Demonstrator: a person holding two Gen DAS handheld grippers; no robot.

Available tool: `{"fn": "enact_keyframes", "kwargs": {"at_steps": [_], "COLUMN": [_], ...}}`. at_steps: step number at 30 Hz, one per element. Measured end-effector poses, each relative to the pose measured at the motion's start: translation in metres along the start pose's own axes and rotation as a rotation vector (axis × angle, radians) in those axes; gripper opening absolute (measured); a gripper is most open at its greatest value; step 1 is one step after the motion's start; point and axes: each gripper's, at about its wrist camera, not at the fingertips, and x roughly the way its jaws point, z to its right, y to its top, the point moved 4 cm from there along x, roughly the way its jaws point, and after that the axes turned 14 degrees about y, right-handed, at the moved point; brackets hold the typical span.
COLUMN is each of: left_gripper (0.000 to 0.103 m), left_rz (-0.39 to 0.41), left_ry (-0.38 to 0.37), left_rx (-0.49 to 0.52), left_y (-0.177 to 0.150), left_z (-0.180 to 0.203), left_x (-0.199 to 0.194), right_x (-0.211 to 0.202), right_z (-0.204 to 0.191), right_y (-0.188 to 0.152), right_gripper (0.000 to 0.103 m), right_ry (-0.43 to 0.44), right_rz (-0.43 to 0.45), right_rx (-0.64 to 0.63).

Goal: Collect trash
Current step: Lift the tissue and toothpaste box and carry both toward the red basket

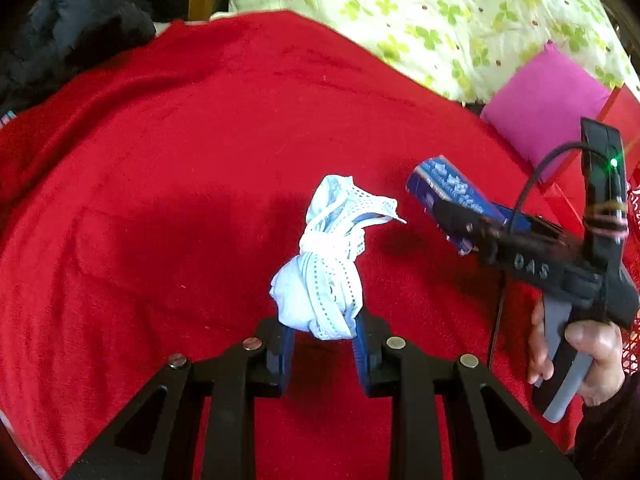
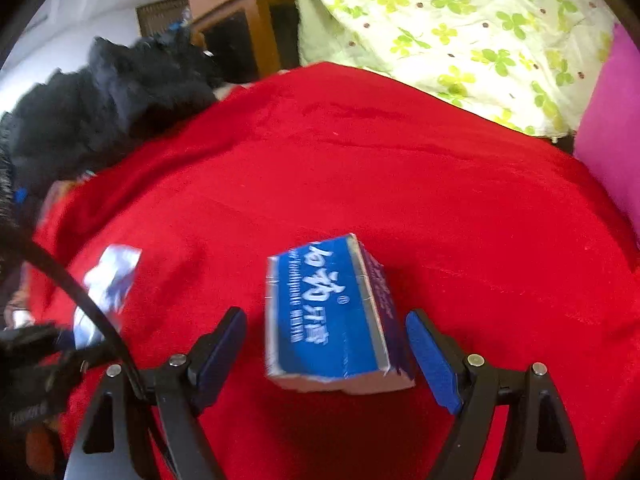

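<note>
Bed w/ red blanket [image 1: 200, 140]; black jacket [image 1: 68, 36], floral quilt [image 1: 440, 20], pink pillow [image 1: 548, 108] on it.

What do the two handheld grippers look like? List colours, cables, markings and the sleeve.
Both are black frames with blue pads and silver rivets. The right gripper has a grey handle, a black cable, a green light, pale lettering and a rubber band. The person's sleeve is dark.

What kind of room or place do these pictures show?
Probably a bedroom at home: a red blanket spread over a bed-like surface, a clover-print quilt behind it, and a pink cushion at its side.
</note>
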Motion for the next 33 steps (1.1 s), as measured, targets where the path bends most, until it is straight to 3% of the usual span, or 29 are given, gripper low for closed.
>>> {"fn": "enact_keyframes", "kwargs": {"at_steps": [1,2,5,13,23,33], "left_gripper": [0.027,0.027,0.027,0.027,0.027,0.028], "left_rz": [-0.001,0.003,0.022,0.148,0.307,0.408], "left_ry": [-0.009,-0.014,-0.001,0.073,0.114,0.131], "left_rx": [0.005,0.010,0.015,0.121,0.183,0.275], "left_y": [0.000,0.002,0.003,0.001,-0.009,-0.025], "left_z": [0.002,0.003,0.004,0.029,0.055,0.096], "left_x": [0.001,0.002,-0.003,-0.031,-0.096,-0.165], "right_x": [0.002,0.002,-0.006,-0.052,-0.162,-0.264], "right_z": [0.004,0.010,0.019,0.019,-0.017,-0.021], "right_y": [-0.001,-0.003,-0.002,-0.009,-0.026,-0.064], "right_gripper": [0.080,0.068,0.065,0.064,0.064,0.064], "right_ry": [-0.002,0.001,0.014,0.035,0.044,0.007], "right_rz": [-0.002,0.000,0.019,0.072,0.227,0.406], "right_rx": [0.019,0.039,0.087,0.148,0.081,0.066]}}
